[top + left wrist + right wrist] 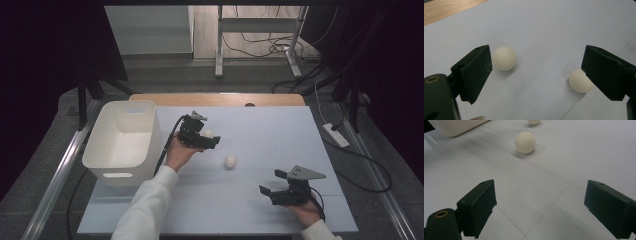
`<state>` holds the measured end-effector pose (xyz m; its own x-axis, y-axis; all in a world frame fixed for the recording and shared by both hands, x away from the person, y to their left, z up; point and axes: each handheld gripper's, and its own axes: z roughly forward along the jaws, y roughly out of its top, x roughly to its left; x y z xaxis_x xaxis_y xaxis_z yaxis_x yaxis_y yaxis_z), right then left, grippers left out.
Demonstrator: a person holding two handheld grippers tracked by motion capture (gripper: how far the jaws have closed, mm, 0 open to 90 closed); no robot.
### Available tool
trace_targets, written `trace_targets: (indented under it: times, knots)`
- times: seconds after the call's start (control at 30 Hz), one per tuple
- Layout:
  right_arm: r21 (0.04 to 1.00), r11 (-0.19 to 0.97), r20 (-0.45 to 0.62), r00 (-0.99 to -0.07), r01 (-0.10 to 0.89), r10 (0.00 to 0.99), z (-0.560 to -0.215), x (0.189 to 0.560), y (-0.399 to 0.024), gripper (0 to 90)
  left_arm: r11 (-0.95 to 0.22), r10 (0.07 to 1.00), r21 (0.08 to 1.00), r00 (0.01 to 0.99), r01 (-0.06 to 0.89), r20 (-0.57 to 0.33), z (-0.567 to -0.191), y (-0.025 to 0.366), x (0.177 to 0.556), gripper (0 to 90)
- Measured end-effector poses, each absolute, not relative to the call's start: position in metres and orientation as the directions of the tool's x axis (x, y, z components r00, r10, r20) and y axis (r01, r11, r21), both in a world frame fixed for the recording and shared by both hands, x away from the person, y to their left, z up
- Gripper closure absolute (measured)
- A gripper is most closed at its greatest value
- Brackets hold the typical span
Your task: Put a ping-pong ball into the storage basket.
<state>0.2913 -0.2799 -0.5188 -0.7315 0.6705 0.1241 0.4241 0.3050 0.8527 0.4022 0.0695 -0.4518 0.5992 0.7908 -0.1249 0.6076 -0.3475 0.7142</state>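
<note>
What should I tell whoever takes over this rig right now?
Left gripper: open, hovering over the far ball, nothing held.
Right gripper: open, near the table's front edge, nothing held.
Near ball: loose on the table between the two grippers.
White bin: at the table's left side; it looks empty as far as the high view shows.
Done: nothing binned yet, apparently.
Left, probably: grasp each ball and put it in the bin.

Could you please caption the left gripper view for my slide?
Open left gripper over the table, one white ball beside one jaw, a second ball partly behind the other.
</note>
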Motion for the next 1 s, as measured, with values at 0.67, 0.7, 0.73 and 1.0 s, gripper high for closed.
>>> trace_targets:
  times: [0.67, 0.7, 0.73, 1.0]
  knots:
    - [0.852, 0.307, 0.123, -0.732, 0.425, 0.67, -0.519, 0.292, -0.28, 10.3, -0.351, 0.812, 0.672, 0.57, 0.652, -0.129, -0.464, 0.064, 0.426, 10.7]
    - [0.852, 0.306, 0.124, -0.731, 0.425, 0.671, -0.519, 0.292, -0.28, 10.3, -0.346, 0.814, 0.671, 0.565, 0.656, -0.133, -0.465, 0.064, 0.427, 10.7]
    - [0.852, 0.306, 0.124, -0.732, 0.425, 0.67, -0.519, 0.292, -0.28, 10.3, -0.345, 0.816, 0.668, 0.562, 0.659, -0.133, -0.466, 0.064, 0.429, 10.7]
    - [0.851, 0.307, 0.124, -0.732, 0.426, 0.67, -0.519, 0.292, -0.28, 10.3, -0.373, 0.826, 0.64, 0.555, 0.671, -0.101, -0.474, 0.062, 0.439, 10.7]
